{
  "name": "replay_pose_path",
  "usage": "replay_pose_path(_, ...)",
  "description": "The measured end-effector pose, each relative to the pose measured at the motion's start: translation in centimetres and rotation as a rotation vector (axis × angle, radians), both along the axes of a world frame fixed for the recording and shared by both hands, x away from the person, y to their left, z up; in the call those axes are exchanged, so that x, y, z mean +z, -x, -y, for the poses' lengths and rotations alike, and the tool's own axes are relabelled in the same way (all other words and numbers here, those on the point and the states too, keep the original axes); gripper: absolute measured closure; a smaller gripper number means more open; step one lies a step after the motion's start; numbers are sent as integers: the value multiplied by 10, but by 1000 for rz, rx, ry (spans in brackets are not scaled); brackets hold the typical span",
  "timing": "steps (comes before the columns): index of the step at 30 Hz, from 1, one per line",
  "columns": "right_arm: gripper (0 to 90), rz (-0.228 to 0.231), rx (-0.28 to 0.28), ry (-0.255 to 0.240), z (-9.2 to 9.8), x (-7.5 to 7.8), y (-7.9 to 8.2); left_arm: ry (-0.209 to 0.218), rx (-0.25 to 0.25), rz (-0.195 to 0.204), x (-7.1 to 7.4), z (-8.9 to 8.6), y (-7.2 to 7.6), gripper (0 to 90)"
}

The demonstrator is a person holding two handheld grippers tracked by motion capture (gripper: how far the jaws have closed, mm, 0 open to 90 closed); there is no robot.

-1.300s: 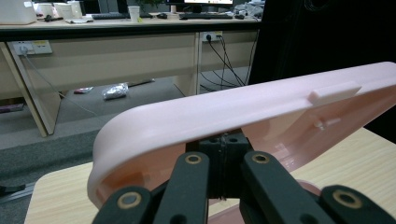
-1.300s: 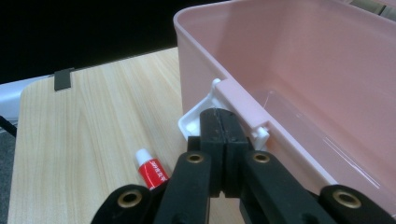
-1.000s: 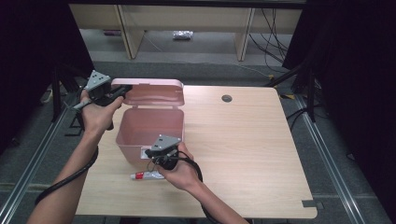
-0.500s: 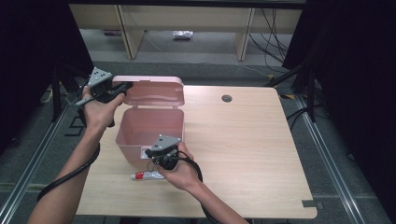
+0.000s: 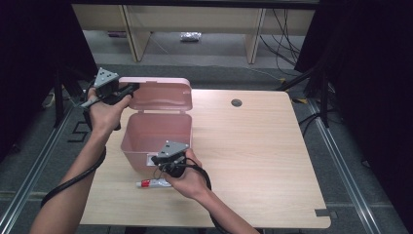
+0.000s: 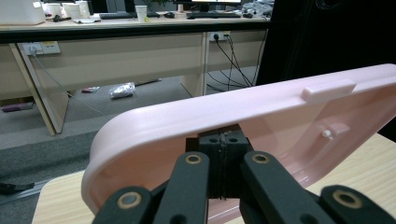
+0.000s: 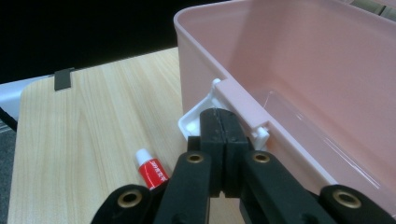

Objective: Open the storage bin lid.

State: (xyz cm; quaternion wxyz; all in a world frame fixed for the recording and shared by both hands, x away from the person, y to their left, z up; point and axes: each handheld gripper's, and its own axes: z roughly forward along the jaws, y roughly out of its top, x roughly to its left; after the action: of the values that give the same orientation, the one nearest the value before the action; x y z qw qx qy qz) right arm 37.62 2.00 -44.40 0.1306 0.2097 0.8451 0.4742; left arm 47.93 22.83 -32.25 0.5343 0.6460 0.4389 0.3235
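Pink box [image 5: 156,134] runs toward the far edge, lid [image 5: 158,95] upright; both grippers' fingers closed, empty.

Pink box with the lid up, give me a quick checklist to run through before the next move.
1. Lid swung open: ok.
2. Left gripper shut, its tips at the lid's rim: ok; whether it actually pinches the rim: cannot tell.
3. Right gripper shut at the white latch on the pink box front: ok.
4. Box inside free of items: ok as far as visible.
5. Toothpaste tube lying on the table, outside the box: ok.
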Motion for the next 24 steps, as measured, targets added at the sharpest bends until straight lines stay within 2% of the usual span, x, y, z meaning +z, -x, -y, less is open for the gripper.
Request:
replay_pose_path(14,900,0,3,1,0,0,0,-11,7,-9,0,0,-5,896)
replay_pose_path(16,900,26,7,5,0,0,-1,-14,8,-11,0,0,-6,896)
replay_pose_path(17,900,-4,-2,0,0,0,0,-14,9,-11,0,0,-7,896)
replay_pose_path(24,900,1,0,1,0,0,0,-14,16,-14,0,-1,-12,896)
